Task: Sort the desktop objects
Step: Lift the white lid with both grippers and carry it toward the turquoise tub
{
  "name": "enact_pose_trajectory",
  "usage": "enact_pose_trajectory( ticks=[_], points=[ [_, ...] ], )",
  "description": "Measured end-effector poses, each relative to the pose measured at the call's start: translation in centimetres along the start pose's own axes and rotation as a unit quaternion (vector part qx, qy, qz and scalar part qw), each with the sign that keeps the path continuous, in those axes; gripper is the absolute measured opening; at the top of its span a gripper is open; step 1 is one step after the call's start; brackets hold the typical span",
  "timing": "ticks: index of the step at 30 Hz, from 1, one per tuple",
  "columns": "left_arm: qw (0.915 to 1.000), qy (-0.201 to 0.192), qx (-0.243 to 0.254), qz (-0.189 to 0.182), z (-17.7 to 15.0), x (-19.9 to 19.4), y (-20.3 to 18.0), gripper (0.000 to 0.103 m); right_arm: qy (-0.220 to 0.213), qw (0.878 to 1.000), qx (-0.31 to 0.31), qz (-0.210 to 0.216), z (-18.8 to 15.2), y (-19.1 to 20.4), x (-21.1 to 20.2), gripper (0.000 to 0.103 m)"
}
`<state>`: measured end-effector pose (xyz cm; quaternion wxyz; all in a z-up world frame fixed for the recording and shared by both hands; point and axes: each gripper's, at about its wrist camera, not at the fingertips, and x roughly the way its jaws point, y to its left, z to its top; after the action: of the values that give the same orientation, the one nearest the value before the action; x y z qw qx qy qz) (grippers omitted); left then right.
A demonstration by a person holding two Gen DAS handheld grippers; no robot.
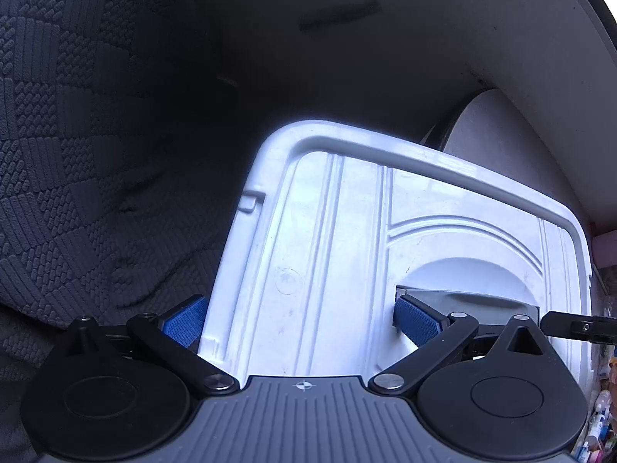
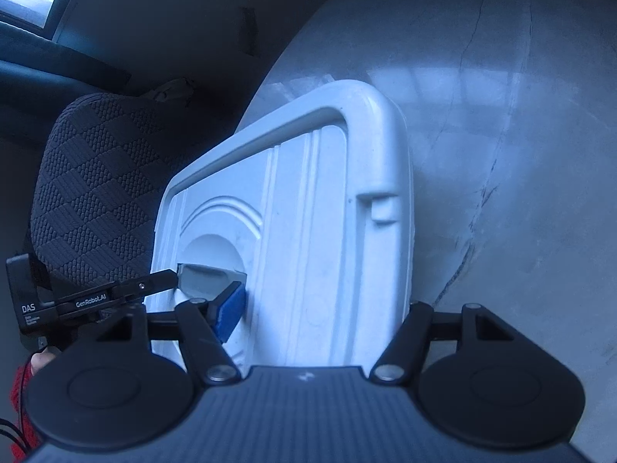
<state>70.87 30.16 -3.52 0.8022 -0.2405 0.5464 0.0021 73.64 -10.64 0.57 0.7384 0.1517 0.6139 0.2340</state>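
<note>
A white plastic box lid [image 1: 347, 239] with raised ribs and a recessed grey handle [image 1: 474, 301] fills both views; it also shows in the right wrist view [image 2: 308, 231]. My left gripper [image 1: 300, 320] is shut on the lid's left half, one blue pad [image 1: 185, 320] outside the edge, the other pad [image 1: 414, 320] in the handle recess. My right gripper [image 2: 320, 308] is shut on the lid's right half, its left pad [image 2: 231, 308] in the handle recess [image 2: 208, 277]; its right pad is hidden behind the lid's edge.
A dark quilted chair cushion [image 1: 77, 154] lies left of the lid, also in the right wrist view [image 2: 96, 177]. A grey marbled surface [image 2: 501, 154] lies to the right. A pale wall panel [image 1: 501, 58] stands behind. Small colourful items [image 1: 601, 405] sit at far right.
</note>
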Motion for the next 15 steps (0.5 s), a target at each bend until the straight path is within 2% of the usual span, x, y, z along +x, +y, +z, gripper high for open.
enact_pose_trajectory(
  ticks=[3, 6, 15],
  points=[
    [0.9999, -0.009, 0.011, 0.003, 0.1, -1.2, -0.9, 0.102, -0.010, 1.000, -0.002, -0.001, -0.1, 0.1, -1.1, 0.067],
    [0.9994, -0.026, 0.022, -0.002, 1.0, -0.3, 0.5, 0.102, -0.028, 1.000, -0.009, 0.001, -0.3, 0.9, -2.4, 0.067],
    [0.9954, -0.088, 0.037, -0.007, 0.7, -7.2, -1.4, 0.102, -0.080, 0.996, -0.038, 0.011, -1.5, 4.0, -7.1, 0.066]
  ],
)
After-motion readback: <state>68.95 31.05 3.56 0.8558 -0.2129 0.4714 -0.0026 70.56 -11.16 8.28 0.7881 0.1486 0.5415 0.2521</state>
